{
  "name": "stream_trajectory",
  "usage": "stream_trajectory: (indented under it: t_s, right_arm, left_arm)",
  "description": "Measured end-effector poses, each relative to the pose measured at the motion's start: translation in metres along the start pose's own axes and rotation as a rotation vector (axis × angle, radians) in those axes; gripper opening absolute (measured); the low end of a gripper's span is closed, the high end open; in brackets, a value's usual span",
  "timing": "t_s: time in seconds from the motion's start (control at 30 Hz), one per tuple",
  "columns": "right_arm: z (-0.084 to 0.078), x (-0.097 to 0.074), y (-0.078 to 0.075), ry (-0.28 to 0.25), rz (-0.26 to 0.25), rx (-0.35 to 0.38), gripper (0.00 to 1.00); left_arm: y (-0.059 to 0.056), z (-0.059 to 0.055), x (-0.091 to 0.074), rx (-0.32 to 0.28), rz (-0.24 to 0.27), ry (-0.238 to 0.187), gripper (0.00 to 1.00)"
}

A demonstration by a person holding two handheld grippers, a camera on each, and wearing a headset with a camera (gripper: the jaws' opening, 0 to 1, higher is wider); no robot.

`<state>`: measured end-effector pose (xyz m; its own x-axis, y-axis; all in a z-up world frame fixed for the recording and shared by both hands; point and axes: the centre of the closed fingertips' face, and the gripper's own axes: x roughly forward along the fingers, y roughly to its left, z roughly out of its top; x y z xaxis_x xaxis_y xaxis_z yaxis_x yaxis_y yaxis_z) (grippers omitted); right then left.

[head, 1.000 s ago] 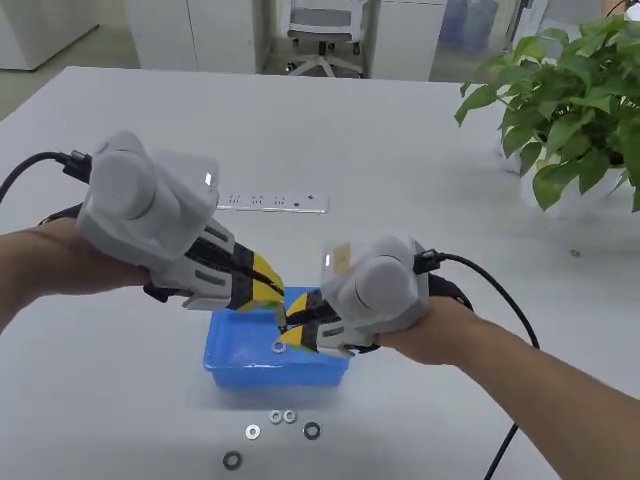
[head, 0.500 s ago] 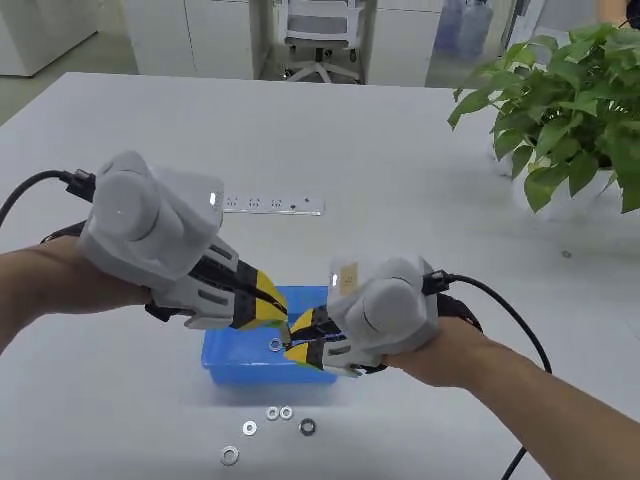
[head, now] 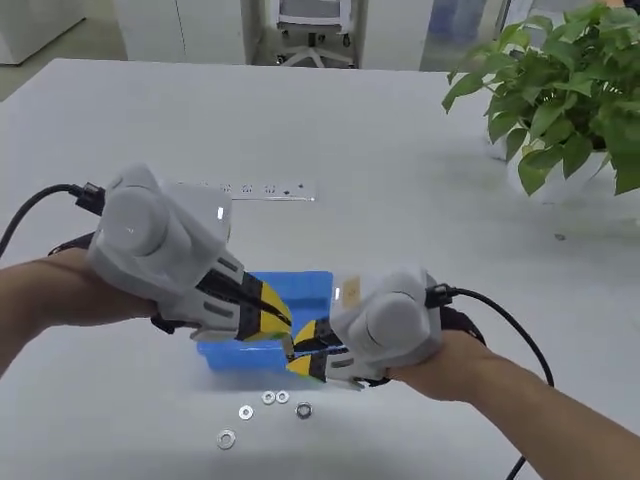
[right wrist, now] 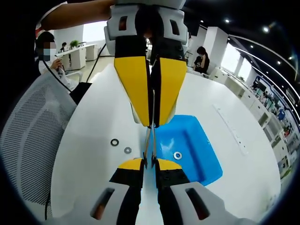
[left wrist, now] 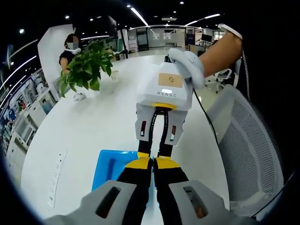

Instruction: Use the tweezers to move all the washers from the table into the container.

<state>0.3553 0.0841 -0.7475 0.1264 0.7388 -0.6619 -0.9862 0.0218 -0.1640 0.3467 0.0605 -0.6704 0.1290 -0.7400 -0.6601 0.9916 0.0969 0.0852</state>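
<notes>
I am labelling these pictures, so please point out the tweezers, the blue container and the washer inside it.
tweezers (right wrist: 150, 140): right gripper view, on the thin metal legs near the tips.
blue container (head: 238, 357): head view, on its front wall.
washer (right wrist: 177, 155): right gripper view, on its middle.

"KCNSC" lettering on right tongs

Looking steeply down from the headset, pretty close over the blue container. Over in both gripper views, aimed straight at each other, nose-to-nose, sharing that container and the white table.
</notes>
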Motion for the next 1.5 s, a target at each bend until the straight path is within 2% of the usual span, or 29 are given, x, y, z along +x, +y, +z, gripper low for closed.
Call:
stream_trajectory:
  t_s: [0.87, 1.23, 1.5]
  right_arm:
    - [-0.029, 0.014, 0.028, 0.028, 0.039, 0.059, 0.11]
    - [-0.036, 0.016, 0.033, 0.032, 0.048, 0.077, 0.11]
    - [-0.034, 0.015, 0.033, 0.025, 0.045, 0.079, 0.12]
  left_arm:
    - [-0.022, -0.020, 0.027, -0.037, -0.067, 0.010, 0.06]
    - [-0.027, -0.025, 0.033, -0.044, -0.086, 0.017, 0.06]
    - [-0.025, -0.025, 0.031, -0.051, -0.085, 0.015, 0.06]
